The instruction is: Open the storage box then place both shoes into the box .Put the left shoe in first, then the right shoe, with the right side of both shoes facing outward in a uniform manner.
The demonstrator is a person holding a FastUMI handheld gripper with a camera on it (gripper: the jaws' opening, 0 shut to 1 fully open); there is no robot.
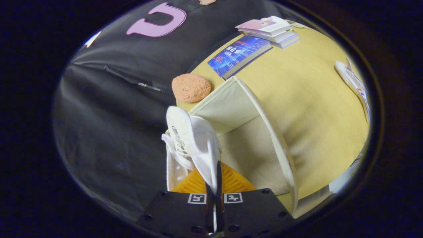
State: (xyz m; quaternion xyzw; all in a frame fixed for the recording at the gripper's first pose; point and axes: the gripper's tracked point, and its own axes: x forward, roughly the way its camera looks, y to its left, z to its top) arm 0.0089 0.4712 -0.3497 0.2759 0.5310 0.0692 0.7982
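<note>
Between the two fingers, a white sneaker (195, 145) is hanging — the gripper (214, 185) is pinching a thin edge of its upper, both fingers pressing together on the fabric with almost no gap showing. The shoe's tongue is sticking up toward the camera, printed size markings showing on its inner face, and a white lace is trailing off its left side. Under the shoe an orange ribbed sole (211, 183) is showing just ahead of the fingers; whether it belongs to the held shoe or to a second one I cannot tell. Just beyond the shoe a brown, rough-textured lump (191, 87) is lying at the edge of the yellow wooden table (307, 99). To the right of the shoe the cream fabric storage box (251, 138) is standing open, its inside facing the sneaker. Farther back a blue-covered book (238, 54) is lying flat, a stack of paler books (271, 29) resting beyond it. At the far right a flat printed packet (355, 84) is lying on the table.
</note>
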